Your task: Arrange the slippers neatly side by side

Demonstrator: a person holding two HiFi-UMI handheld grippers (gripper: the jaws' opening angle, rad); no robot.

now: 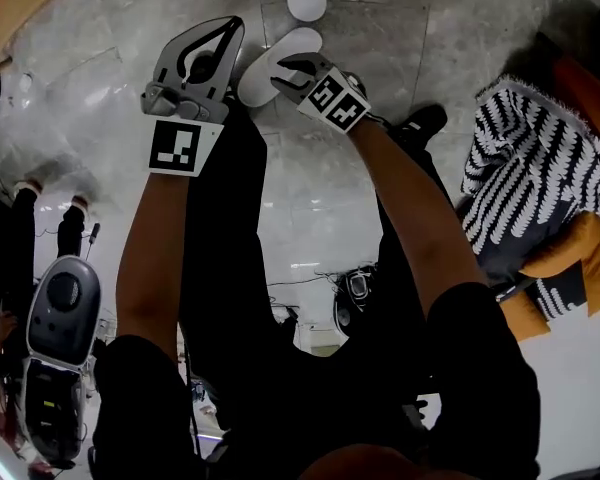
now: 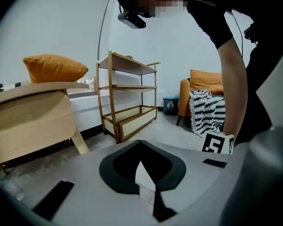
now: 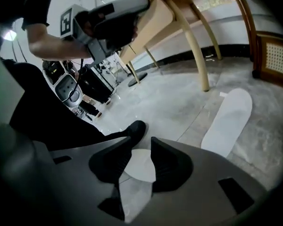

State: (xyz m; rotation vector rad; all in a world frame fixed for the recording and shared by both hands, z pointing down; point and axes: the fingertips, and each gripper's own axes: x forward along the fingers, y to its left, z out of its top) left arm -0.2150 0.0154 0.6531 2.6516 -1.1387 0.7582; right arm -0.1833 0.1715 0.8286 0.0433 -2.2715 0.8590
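- You had no words, brand names or numbers to read anywhere in these views.
- The only signs were black-and-white square code patterns: one on the marker cube (image 1: 183, 146) of the left gripper (image 1: 230, 26), one on the cube (image 1: 336, 101) of the right gripper (image 1: 283, 68).

The head view looks steeply down from high above the left gripper (image 1: 228, 28), the right gripper (image 1: 283, 68) and the grey floor (image 1: 380, 28) under them. The left gripper view sits close behind its claw and looks out across the room to a wooden shelf (image 2: 127, 98) ahead. The right gripper view looks down past its claw. It and the head view share the white slipper (image 3: 228, 119) beyond that claw
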